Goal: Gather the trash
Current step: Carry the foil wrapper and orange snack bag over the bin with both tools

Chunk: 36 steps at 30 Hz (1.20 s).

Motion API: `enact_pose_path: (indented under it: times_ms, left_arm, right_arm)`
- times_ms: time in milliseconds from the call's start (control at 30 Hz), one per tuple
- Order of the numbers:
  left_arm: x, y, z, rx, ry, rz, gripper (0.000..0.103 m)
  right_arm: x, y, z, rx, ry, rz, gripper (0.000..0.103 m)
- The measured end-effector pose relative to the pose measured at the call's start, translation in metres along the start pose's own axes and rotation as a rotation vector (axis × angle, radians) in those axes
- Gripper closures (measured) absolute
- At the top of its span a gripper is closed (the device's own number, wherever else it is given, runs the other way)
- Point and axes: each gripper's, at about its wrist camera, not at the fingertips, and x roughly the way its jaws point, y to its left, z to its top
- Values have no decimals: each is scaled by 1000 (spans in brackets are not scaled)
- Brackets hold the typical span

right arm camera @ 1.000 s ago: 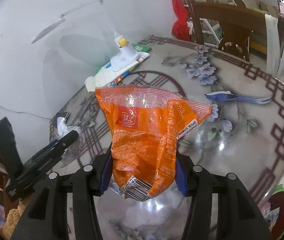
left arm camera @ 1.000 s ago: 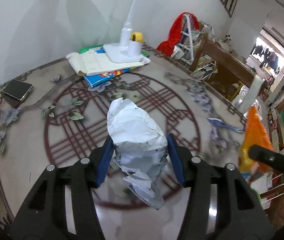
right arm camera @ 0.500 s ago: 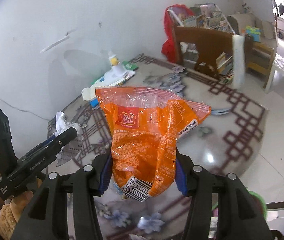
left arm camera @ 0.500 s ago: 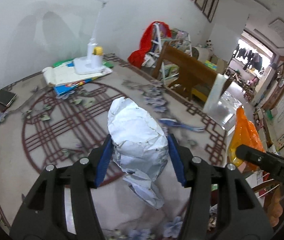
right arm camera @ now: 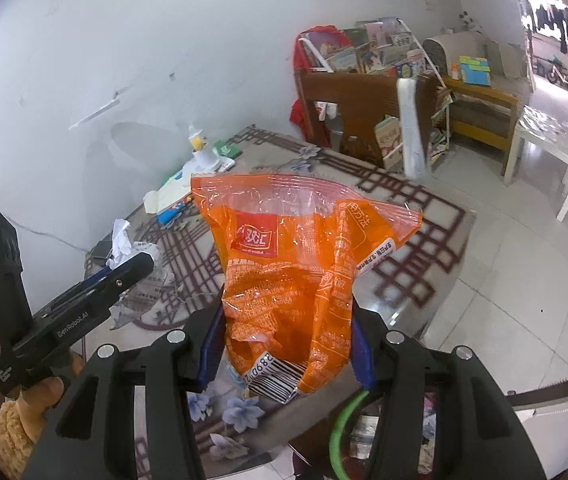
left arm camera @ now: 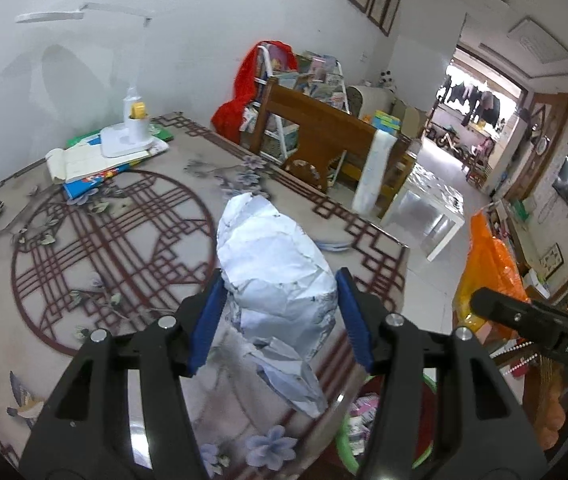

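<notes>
Left-wrist view: a crumpled paper wad [left arm camera: 274, 276] is clamped between the blue pads of the left gripper [left arm camera: 280, 312], at frame centre over the patterned table [left arm camera: 96, 240]. At lower right, past the table edge, part of a green-rimmed bin [left arm camera: 344, 440] is seen below the claw. In the right-wrist view an orange snack bag [right arm camera: 292, 280] is pinched upright by the right gripper [right arm camera: 286, 344], the green rim directly beneath at bottom centre. The right hand is judged nearer; nothing blocks the drop.
</notes>
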Motion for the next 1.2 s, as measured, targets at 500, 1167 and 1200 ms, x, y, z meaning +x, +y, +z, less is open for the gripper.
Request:
enact_pose_path:
  times_ms: [500,1167,1200]
  left_arm:
    - [-2,-82,-18,112,30,-60,49]
    - [24,-143,-58,220,170,-164,49]
    - [25,-146,-60,226,173,-170,49]
  right_arm:
    - [-41,-69,-32,94,18,-61,53]
    - [-56,-131,-97,321,199,-161,53]
    - [-59,-132,-99,326,195,-165,53]
